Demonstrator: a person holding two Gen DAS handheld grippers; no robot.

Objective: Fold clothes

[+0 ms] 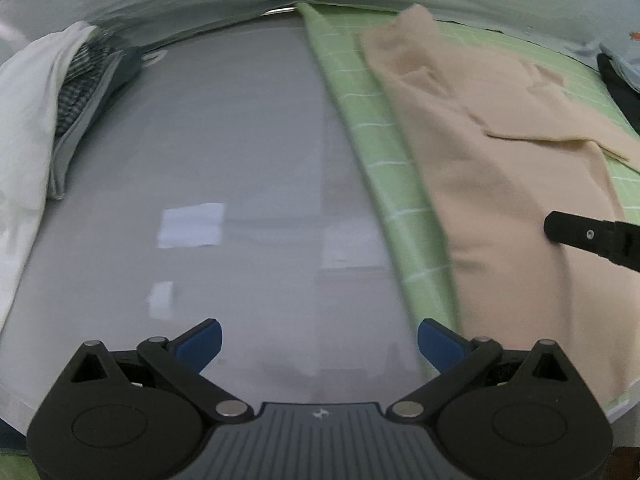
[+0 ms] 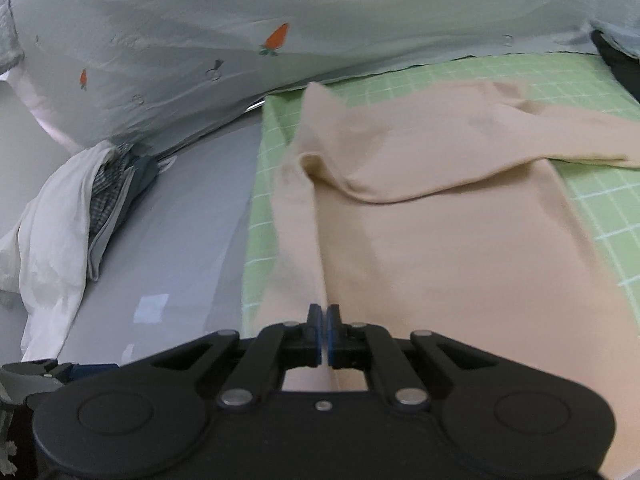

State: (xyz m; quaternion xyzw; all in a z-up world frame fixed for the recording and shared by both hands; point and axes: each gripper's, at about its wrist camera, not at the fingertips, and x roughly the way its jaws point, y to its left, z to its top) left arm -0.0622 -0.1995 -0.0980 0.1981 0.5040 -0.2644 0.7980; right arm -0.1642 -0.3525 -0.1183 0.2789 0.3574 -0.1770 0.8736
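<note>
Now, left gripper (image 1: 319,344): blue-padded fingers spread wide, nothing between them, hovering over the bare glossy grey tabletop (image 1: 224,160). Open room ahead of it is large; the grey surface runs clear to the far edge, with window reflections on it.

Right gripper (image 2: 324,330): fingers closed to a narrow slit, pinching a raised ridge of the beige soft-knit garment (image 2: 460,240). The pinched fold runs forward from the fingertips as a long crease toward the garment's far left corner.

Garment lies on the green cloth with a white grid pattern (image 2: 264,216). Its left edge sits near and roughly parallel to the green cloth's left edge, leaving a thin green strip between garment and grey table. A sleeve-like flap is folded across the upper part, its hem edge pointing right. On the right, green grid shows beside the garment.

Left side of the table: a stack of folded clothes, white, dark checked and grey (image 1: 60,128), well apart from the beige garment, with the open grey lane between.

Far edge: a pale blue-grey draped fabric with small orange carrot prints (image 2: 240,40) hangs along the back, closing off room there. Dark object at the far right corner, too cut off to identify.
</note>
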